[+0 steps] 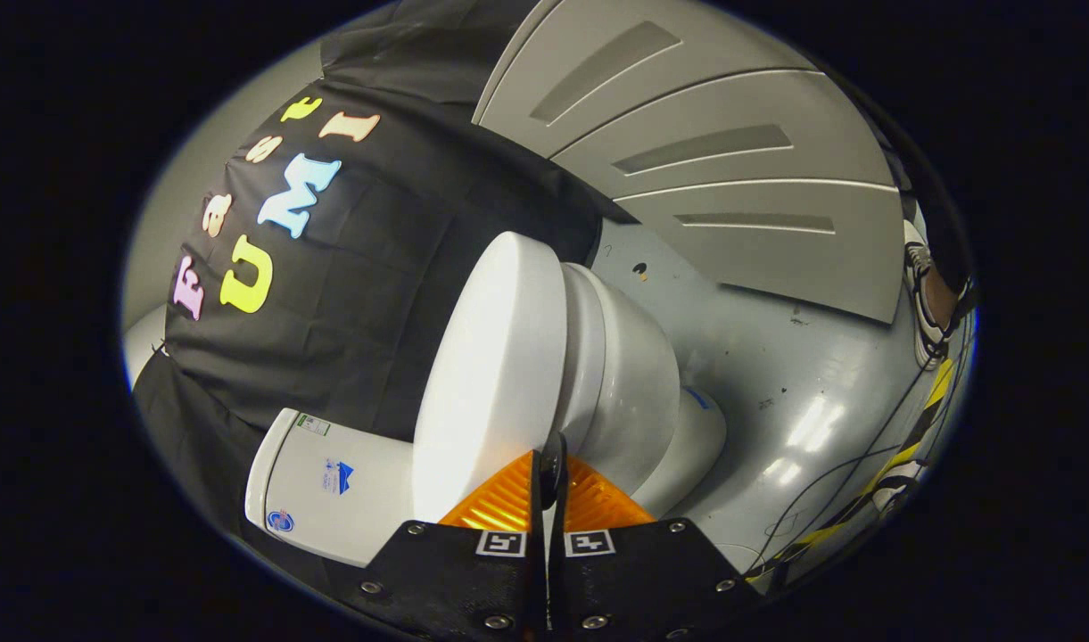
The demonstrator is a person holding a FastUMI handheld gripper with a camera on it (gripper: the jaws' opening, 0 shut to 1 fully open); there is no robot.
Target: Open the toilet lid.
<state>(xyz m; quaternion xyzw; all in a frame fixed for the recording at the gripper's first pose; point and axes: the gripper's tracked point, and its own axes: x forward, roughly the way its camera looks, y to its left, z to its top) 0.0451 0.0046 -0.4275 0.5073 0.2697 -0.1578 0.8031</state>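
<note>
Tongs (551, 459) clamped on toilet lid (495, 374) rim, lid lengthwise beyond fingers, toward cistern (330, 486)

A staged recording booth, not a real bathroom: a white toilet (589, 357) stands on grey floor (776, 374) before a black cloth backdrop (348, 294), cables (856, 481) and hazard tape (919, 428) alongside.

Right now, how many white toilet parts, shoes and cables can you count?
White toilet parts: 3, the lid (down on the bowl), the bowl and the tank.
Shoes: 1, a shoe on the grey floor.
Cables: cannot tell the number, a tangle of cables.
Gripper: 1, fingers shut at the lid's edge.
Total counted: 5.
</note>
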